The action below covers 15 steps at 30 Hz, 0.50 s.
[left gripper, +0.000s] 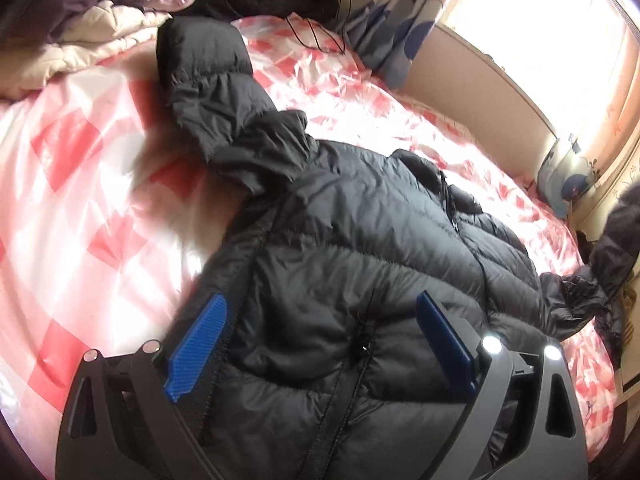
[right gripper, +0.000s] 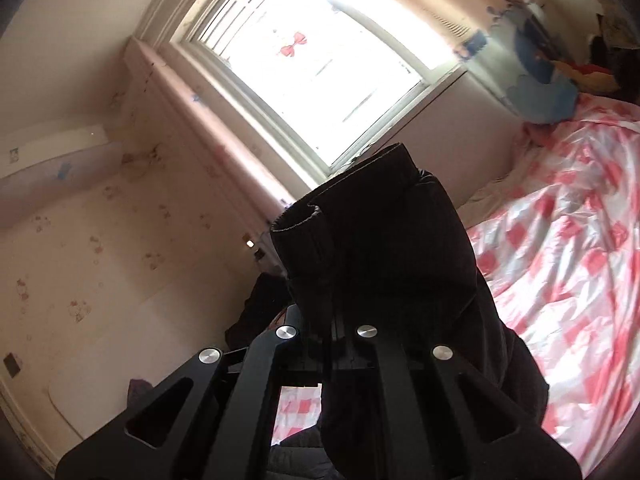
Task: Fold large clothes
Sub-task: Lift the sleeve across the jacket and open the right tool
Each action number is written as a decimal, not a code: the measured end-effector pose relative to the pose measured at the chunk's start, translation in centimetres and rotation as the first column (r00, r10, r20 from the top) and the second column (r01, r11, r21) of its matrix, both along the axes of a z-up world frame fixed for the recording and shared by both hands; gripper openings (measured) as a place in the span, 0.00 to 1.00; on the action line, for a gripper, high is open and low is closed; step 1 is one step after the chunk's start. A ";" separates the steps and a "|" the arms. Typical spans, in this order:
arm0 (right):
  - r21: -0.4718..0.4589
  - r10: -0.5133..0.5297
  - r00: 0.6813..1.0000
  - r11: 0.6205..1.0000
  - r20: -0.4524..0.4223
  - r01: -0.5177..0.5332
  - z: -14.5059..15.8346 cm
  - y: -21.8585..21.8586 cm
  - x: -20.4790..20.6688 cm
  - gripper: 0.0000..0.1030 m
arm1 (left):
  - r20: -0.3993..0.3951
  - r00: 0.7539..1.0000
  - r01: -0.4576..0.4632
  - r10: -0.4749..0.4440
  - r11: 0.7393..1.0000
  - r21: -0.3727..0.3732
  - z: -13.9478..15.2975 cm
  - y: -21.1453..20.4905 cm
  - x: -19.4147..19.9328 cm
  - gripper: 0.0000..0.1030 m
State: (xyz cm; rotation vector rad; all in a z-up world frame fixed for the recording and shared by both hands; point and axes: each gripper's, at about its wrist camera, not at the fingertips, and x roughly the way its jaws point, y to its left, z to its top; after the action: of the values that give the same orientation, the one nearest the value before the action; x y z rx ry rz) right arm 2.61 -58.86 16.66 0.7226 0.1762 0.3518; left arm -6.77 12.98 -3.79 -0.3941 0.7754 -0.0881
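Left gripper [left gripper: 320, 344] hovers tilted down over the black puffer jacket [left gripper: 360, 248], jaws wide apart and empty. Right gripper [right gripper: 344, 320] points level, clamped on the jacket's ribbed sleeve cuff [right gripper: 320, 220]. Beyond the left gripper, the quilted jacket lies spread on the pink-checked bedspread [left gripper: 80, 200].

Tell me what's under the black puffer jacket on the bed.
The black puffer jacket lies spread on a pink-and-white checked bedcover, which shows all around it. Whatever else sits directly beneath the jacket's body is covered and cannot be seen.
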 end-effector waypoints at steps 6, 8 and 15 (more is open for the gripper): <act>-0.124 0.182 0.981 0.974 -0.061 -0.188 -0.2 13.3 5.9 0.03 | -0.024 1.000 -0.022 0.020 0.996 -0.089 -0.1 1.4 -0.1 0.90; -0.143 0.241 0.966 0.957 -0.097 -0.253 -1.6 17.5 7.2 0.03 | -0.021 1.000 -0.021 0.019 0.996 -0.089 0.0 1.4 -0.2 0.90; -0.127 0.379 0.904 0.904 -0.199 -0.407 -8.3 28.6 10.8 0.03 | 0.021 0.999 -0.043 0.045 0.996 -0.081 0.9 2.2 -0.8 0.91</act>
State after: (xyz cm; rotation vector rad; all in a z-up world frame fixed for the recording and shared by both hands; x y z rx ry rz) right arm 13.37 -30.29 8.31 0.5471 0.5143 0.6556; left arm -7.58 15.21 -2.89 -0.4853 0.7420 -0.0827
